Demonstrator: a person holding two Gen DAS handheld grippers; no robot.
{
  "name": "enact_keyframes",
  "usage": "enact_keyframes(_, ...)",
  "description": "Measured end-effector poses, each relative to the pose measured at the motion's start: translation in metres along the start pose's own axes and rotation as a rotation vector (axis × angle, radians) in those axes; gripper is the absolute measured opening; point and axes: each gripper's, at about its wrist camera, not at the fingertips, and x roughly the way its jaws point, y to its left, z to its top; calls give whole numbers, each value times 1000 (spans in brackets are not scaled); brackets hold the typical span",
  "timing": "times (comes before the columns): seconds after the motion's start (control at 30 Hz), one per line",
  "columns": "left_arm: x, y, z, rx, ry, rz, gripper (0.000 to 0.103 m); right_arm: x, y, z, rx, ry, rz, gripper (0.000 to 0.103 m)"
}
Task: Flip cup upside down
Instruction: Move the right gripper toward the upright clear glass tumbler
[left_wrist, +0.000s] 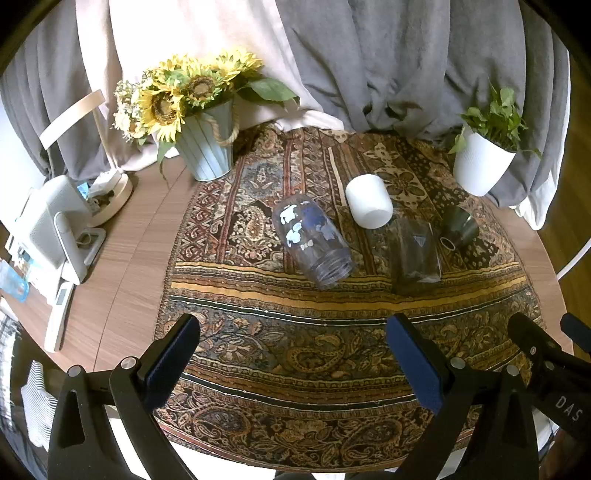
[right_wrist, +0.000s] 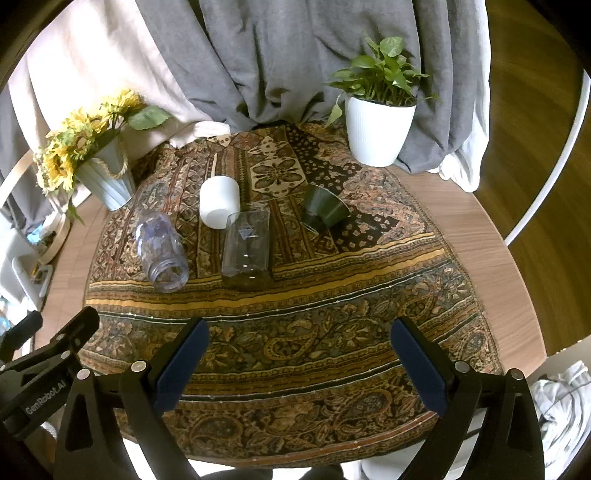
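Note:
Several cups lie on their sides on a patterned cloth (left_wrist: 295, 350) (right_wrist: 295, 332). A clear cup with blue and white print (left_wrist: 312, 240) (right_wrist: 160, 251) lies at the left, mouth toward me. A white cup (left_wrist: 369, 201) (right_wrist: 219, 201) lies behind it. A clear square glass (left_wrist: 415, 254) (right_wrist: 247, 245) lies in the middle. A dark green cup (left_wrist: 458, 225) (right_wrist: 325, 208) lies at the right. My left gripper (left_wrist: 293, 354) and right gripper (right_wrist: 299, 358) are open and empty, hovering near the cloth's front part, well short of the cups.
A sunflower bucket (left_wrist: 207, 147) (right_wrist: 107, 177) stands at the back left, a white potted plant (left_wrist: 480, 162) (right_wrist: 378, 125) at the back right. Grey drapes hang behind. A lamp base and white devices (left_wrist: 59, 229) crowd the round wooden table's left edge.

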Motion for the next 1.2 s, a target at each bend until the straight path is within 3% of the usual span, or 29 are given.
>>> enact_keyframes(1.2,13,2,15,43,21,-72,103,13,9,12,27,13,-20,99)
